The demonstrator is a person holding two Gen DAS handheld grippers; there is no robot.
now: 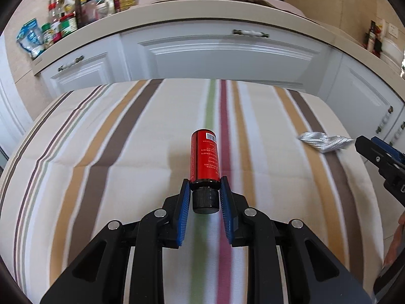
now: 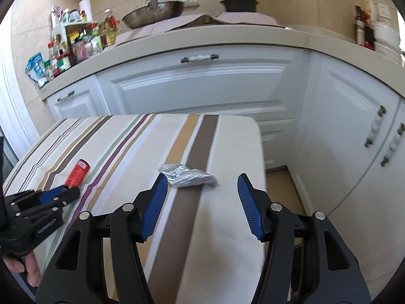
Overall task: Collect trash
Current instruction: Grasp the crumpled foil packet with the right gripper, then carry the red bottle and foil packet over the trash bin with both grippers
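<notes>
Left wrist view, held item: the left gripper [image 1: 204,192] has its jaws clamped on the black ribbed cap end of a small red cylindrical bottle with a barcode label [image 1: 204,158], which juts out toward 12 o'clock over the striped cloth tabletop [image 1: 114,152].
Left wrist view, loose item: a crumpled silver foil wrapper [image 1: 322,140] lies on the tabletop at about 2 o'clock from the bottle, well apart from it.
Left wrist view, other tool: the right gripper [image 1: 379,157] enters at the 3 o'clock edge, near the wrapper but not touching it.
Right wrist view, jaws: the right gripper [image 2: 201,197] has its jaws standing wide apart, nothing between the pads.
Right wrist view, target: the silver wrapper [image 2: 188,176] lies just ahead toward 12 o'clock, close to the left blue pad [image 2: 155,202]; whether it touches is unclear.
Right wrist view, other tool: at 9 o'clock the left gripper [image 2: 69,192] grips the red bottle [image 2: 78,172], which seems lifted or tilted off the cloth.
Done: one piece of trash looks secured in the left jaws.
Left: the wrapper is not yet gripped, and no bin or bag shows in either view, so both pieces still need depositing.
Background: a white cabinet with a beige counter [image 2: 202,38] carries jars and pans, apparently not part of the job.
</notes>
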